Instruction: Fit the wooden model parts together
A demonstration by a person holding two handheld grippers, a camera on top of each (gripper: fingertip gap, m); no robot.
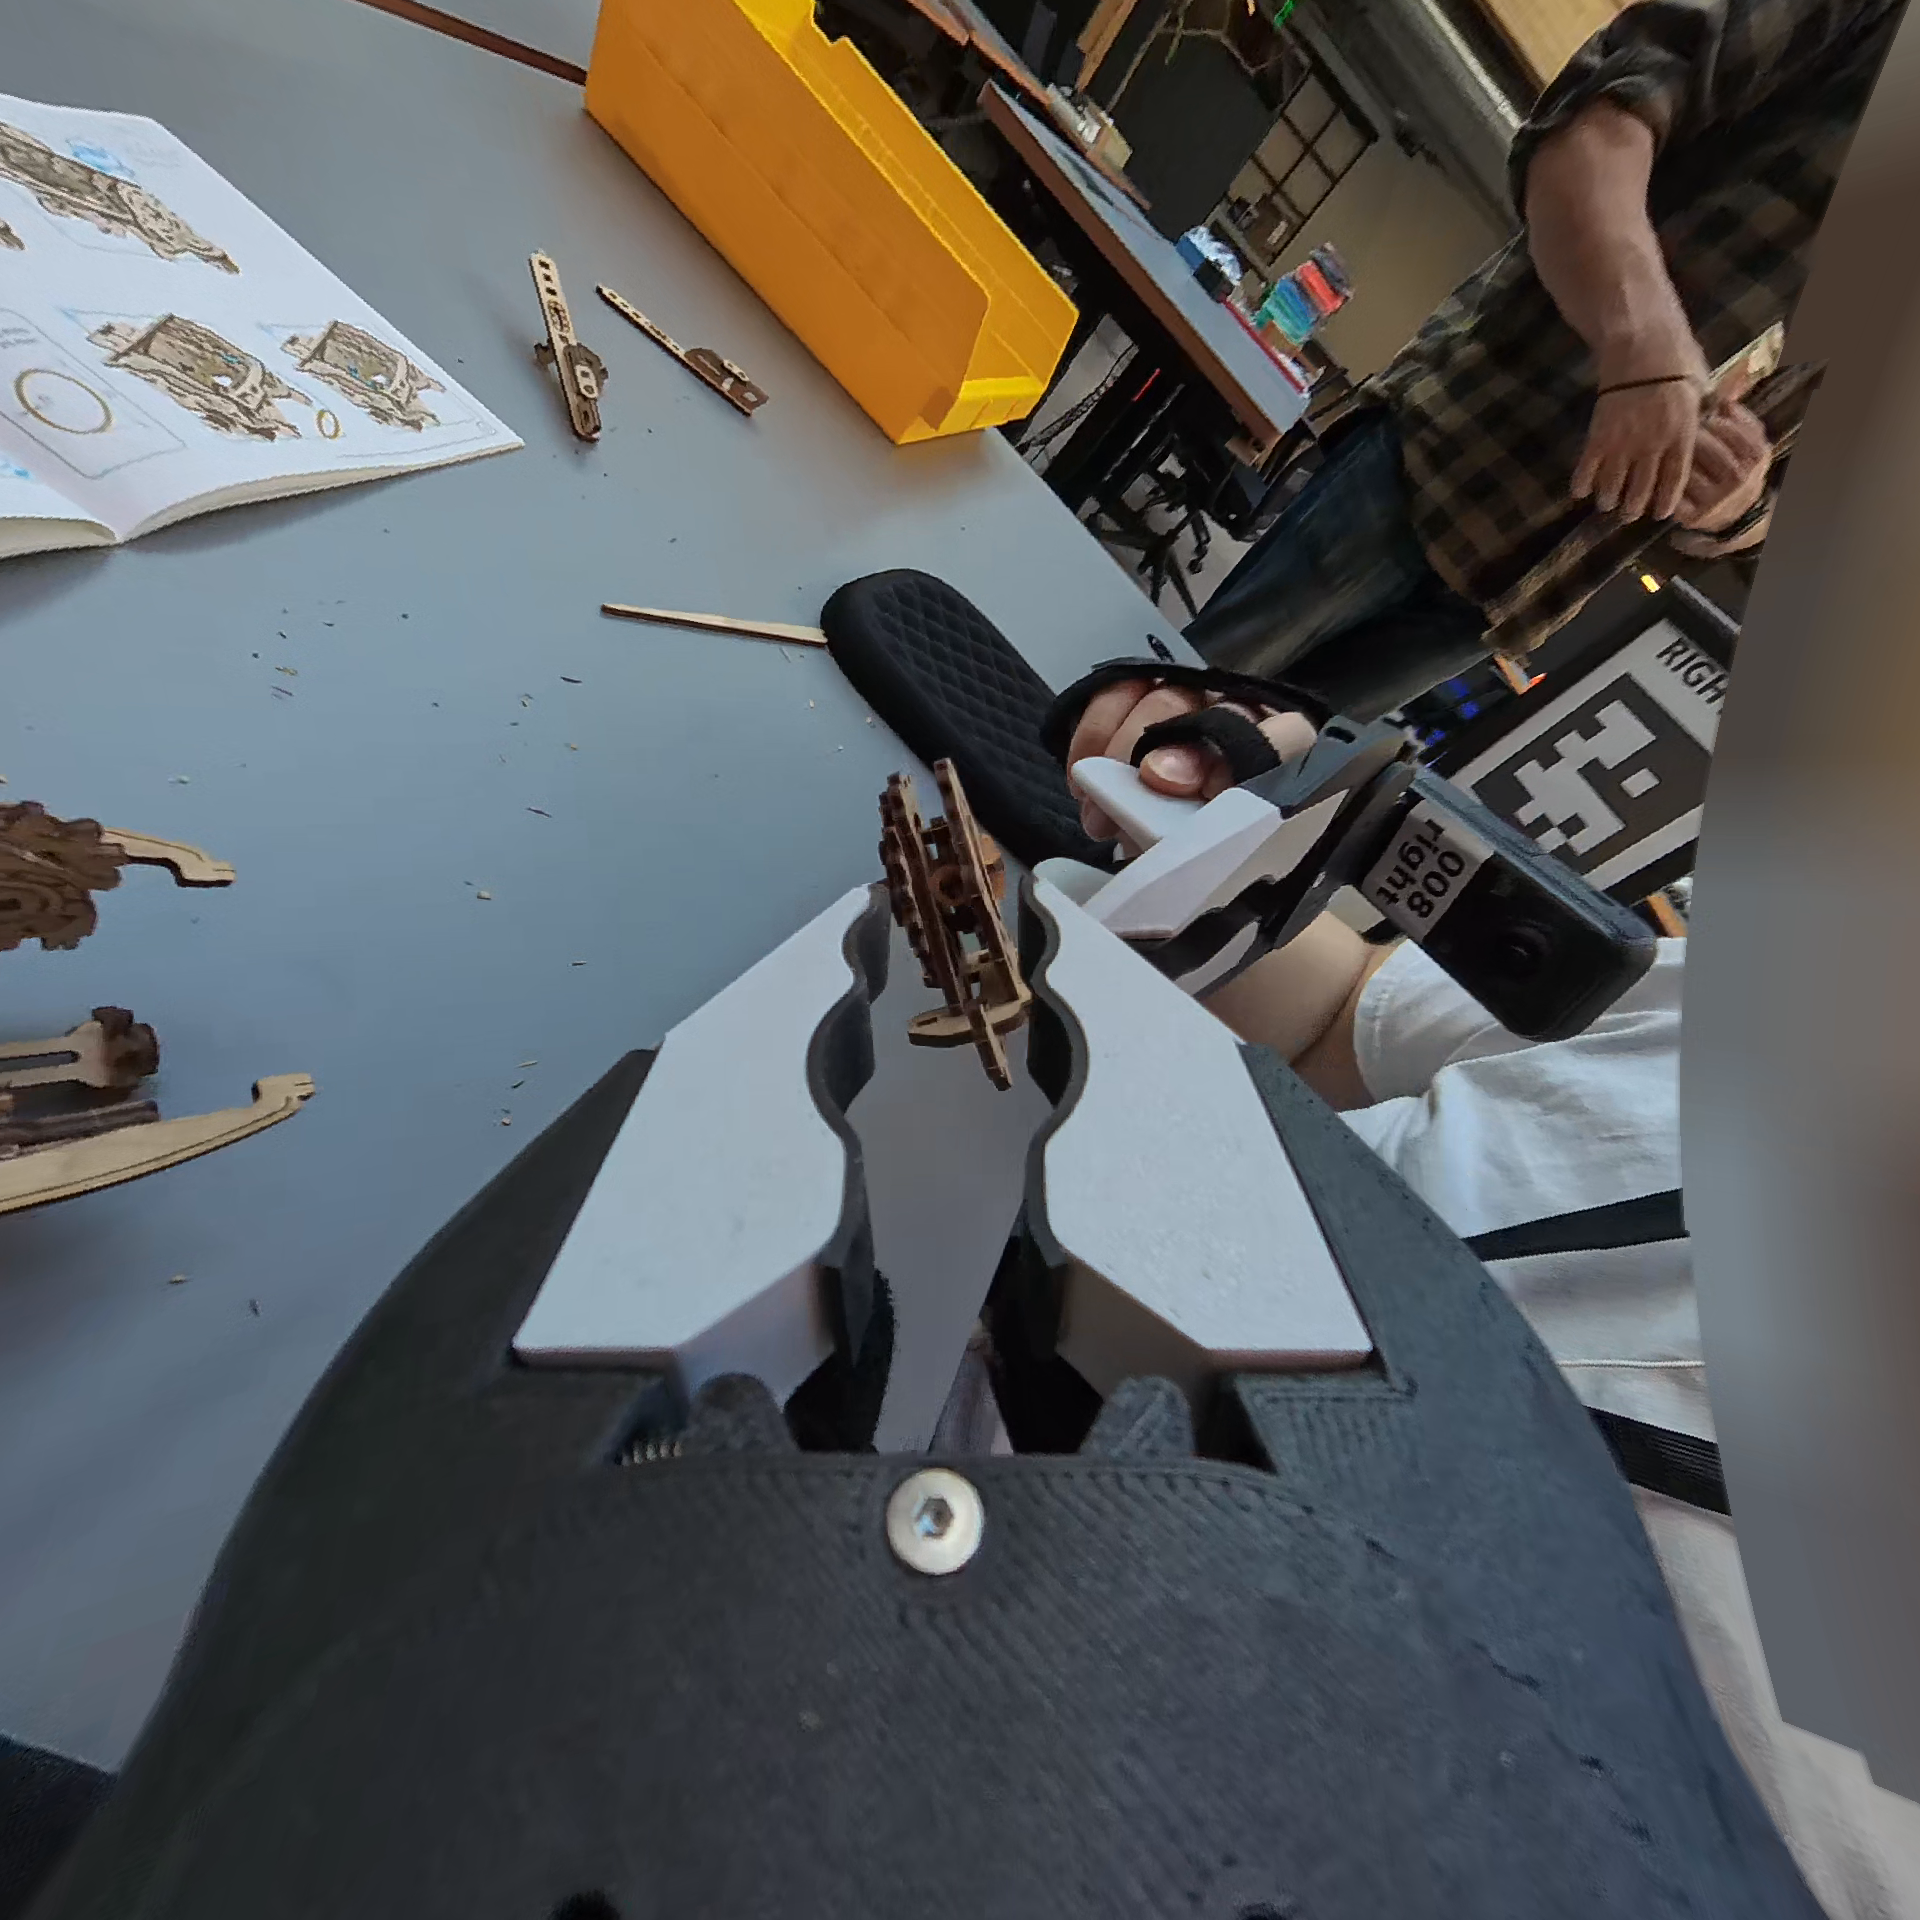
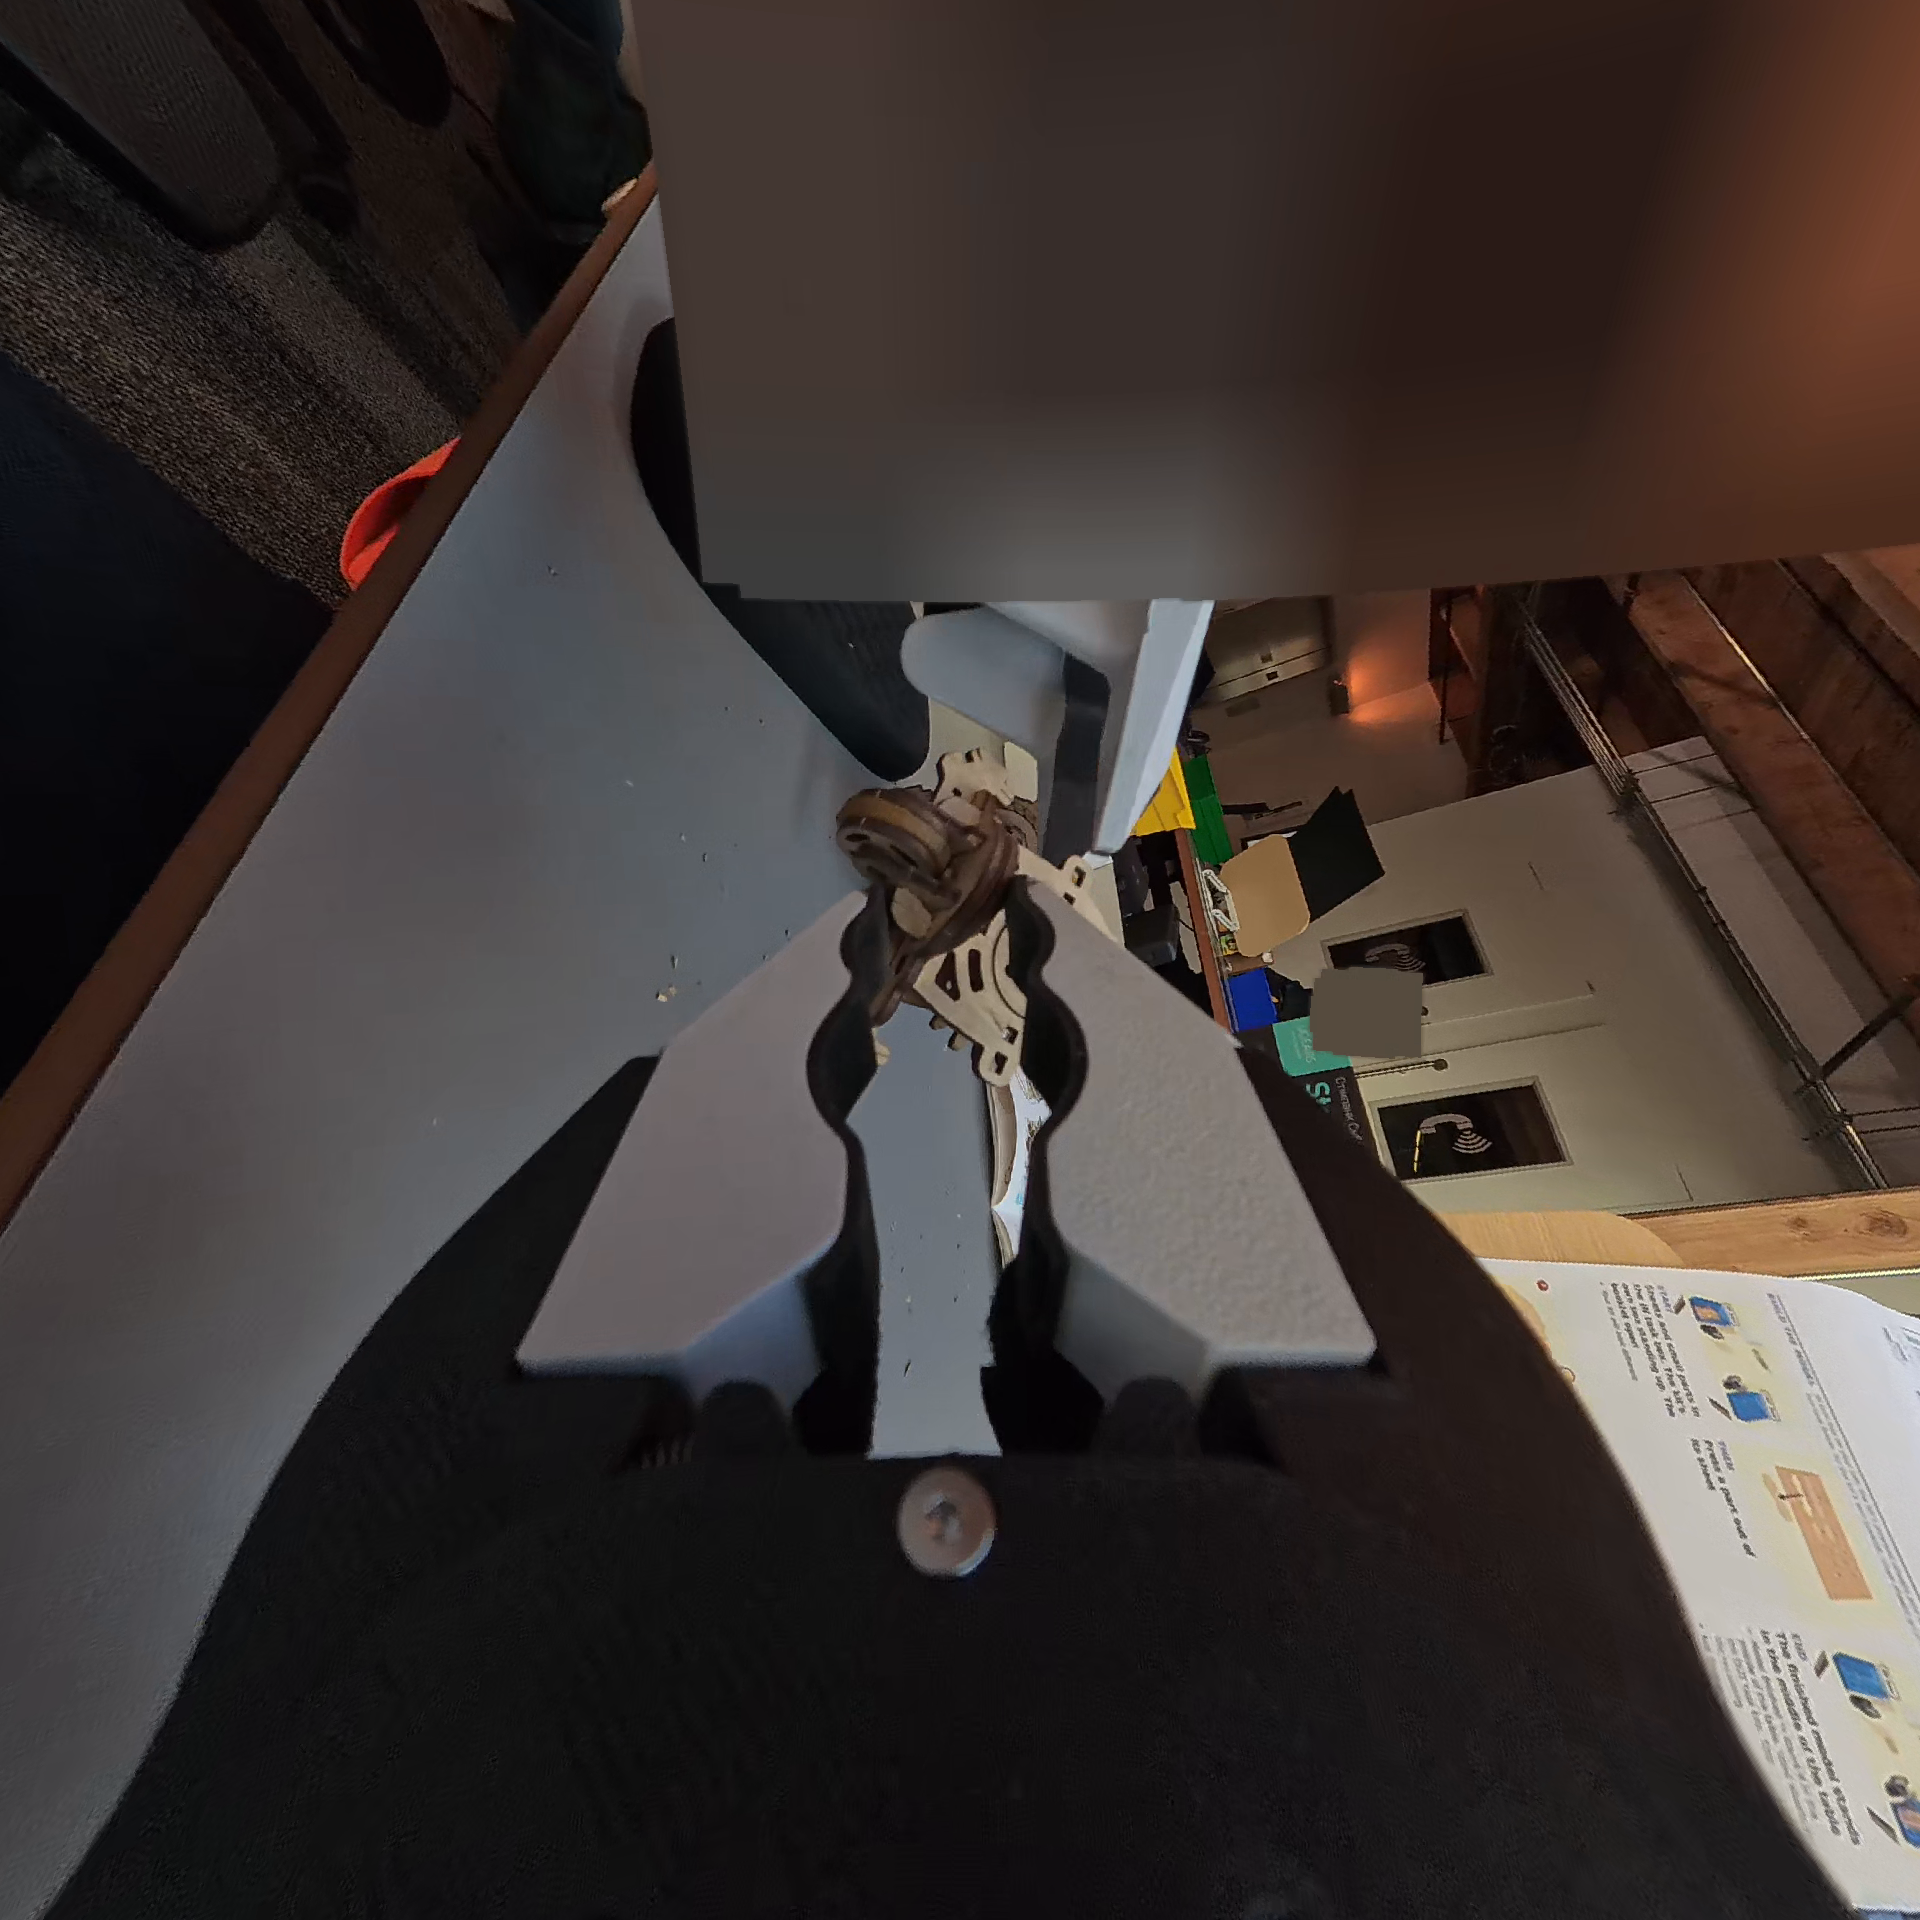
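Observation:
A small brown wooden gear assembly [image 1: 951, 925] hangs above the grey table [image 1: 520, 831], between both grippers. My left gripper [image 1: 956, 899] has its white fingertips closed on the assembly from either side. My right gripper [image 1: 1070, 831] comes in from the right, and its tips meet the same assembly. In the right wrist view my right gripper [image 2: 945, 904] is shut on the dark round gear stack [image 2: 894, 831], with a lighter toothed plate [image 2: 977, 987] behind it. The left gripper's fingers [image 2: 977, 665] show just beyond the piece.
Loose wooden strips [image 1: 566, 343] [image 1: 686, 348], a thin stick [image 1: 717, 623] and part-built assemblies [image 1: 62, 873] [image 1: 135, 1132] lie on the table. An open instruction booklet [image 1: 208, 343], a yellow bin [image 1: 831, 229] and a black padded rest [image 1: 956, 686] are nearby. A person [image 1: 1538, 364] stands past the table edge. The gap from one gripper's tips to the other's is roughly 4 cm. The thin stick [image 1: 717, 623] is about equally far from each gripper, around 25 cm.

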